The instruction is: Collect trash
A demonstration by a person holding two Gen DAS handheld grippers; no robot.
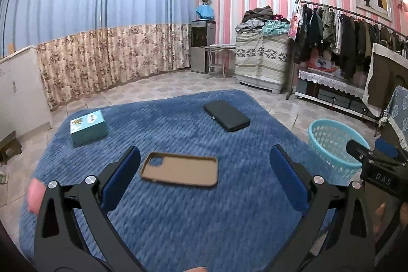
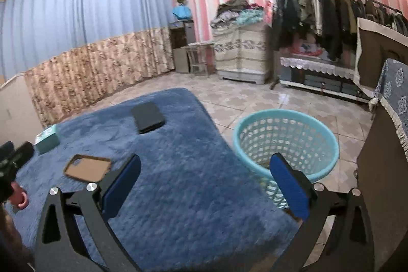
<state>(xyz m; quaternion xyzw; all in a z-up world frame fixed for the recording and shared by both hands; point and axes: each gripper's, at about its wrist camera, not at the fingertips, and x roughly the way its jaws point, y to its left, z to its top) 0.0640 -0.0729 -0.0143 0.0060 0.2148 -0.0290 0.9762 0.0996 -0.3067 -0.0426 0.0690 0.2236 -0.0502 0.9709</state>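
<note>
**Risks before the first pickup: flat targets on a soft blue cover**

Both claws stand wide and hold nothing. The left claw [image 1: 205, 170] hovers over the tan, open-backed phone case [image 1: 179, 172], which lies flat on the blue quilted plush cover [image 1: 178, 221] and sits between the spread blue pads. The right claw [image 2: 204, 177] hangs over the cover's near right part, with the pale turquoise perforated plastic basket [image 2: 287, 142] just beyond its right finger, standing on the tiled floor beside the surface.

Farther back lie a black rectangular phone-like slab [image 1: 227, 116] and a small teal cardboard box [image 1: 88, 127], well apart from each other.

Likely trouble: the tan case is thin and lies flush, so pads closing from above could skate over its rim or bunch the plush pile instead. A shallow pinch on one edge may let it swing and drop short of the basket. It is also unclear which items count as trash; the black slab may be a working phone.
</note>
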